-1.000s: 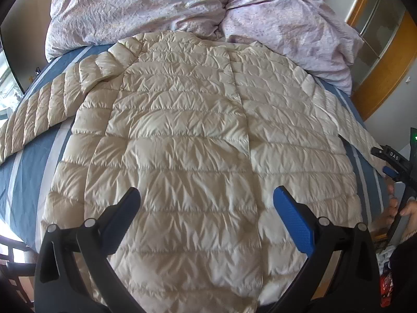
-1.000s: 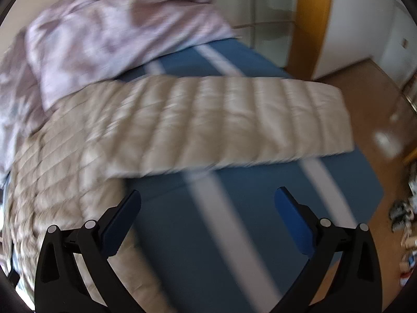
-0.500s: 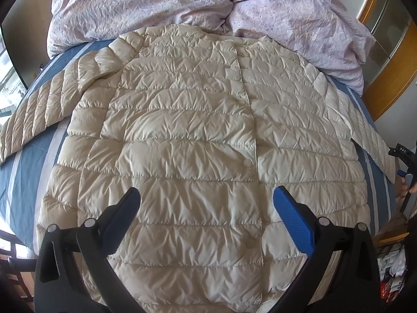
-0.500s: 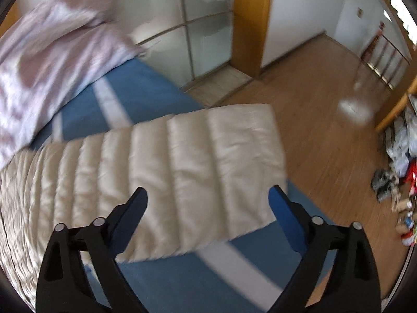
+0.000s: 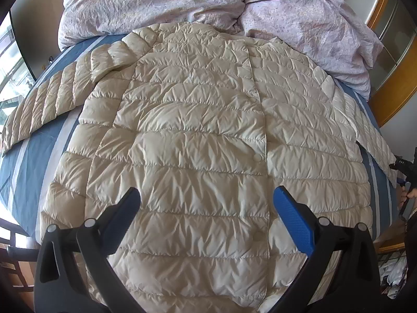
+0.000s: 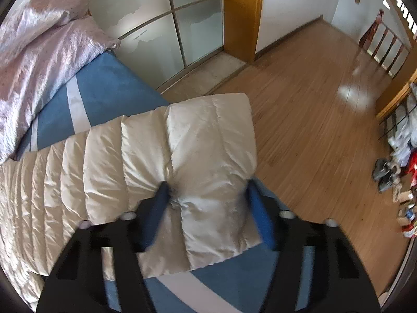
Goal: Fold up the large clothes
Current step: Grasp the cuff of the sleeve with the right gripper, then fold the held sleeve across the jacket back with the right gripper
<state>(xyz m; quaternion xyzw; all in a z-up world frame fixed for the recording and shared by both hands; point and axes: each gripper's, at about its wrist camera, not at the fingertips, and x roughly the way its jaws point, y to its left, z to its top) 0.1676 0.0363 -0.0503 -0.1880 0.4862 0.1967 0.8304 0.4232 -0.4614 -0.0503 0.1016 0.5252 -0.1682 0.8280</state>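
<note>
A cream quilted down jacket (image 5: pixel 198 135) lies flat, front up and buttoned, on the blue striped bed (image 5: pixel 23 161). One sleeve (image 5: pixel 47 104) stretches out to the left, the other (image 5: pixel 370 135) to the right. My left gripper (image 5: pixel 206 193) hovers open over the lower part of the jacket, with nothing between its fingers. In the right wrist view, my right gripper (image 6: pixel 206 195) is at the cuff end of the sleeve (image 6: pixel 203 140). Its jaws are closing, and the cuff fabric bunches and puckers between the blue pads (image 6: pixel 160 200).
A crumpled pink duvet (image 5: pixel 156 2) is heaped at the head of the bed, touching the collar. The cuff lies at the bed's corner, above the wooden floor (image 6: pixel 312 104). Frosted sliding doors (image 6: pixel 161 26) stand behind, and shoes and clothes (image 6: pixel 396 167) litter the floor on the right.
My right gripper travelled along the sleeve to its cuff, came down on it, and its jaws narrowed around the fabric. The left gripper stayed open over the jacket.
</note>
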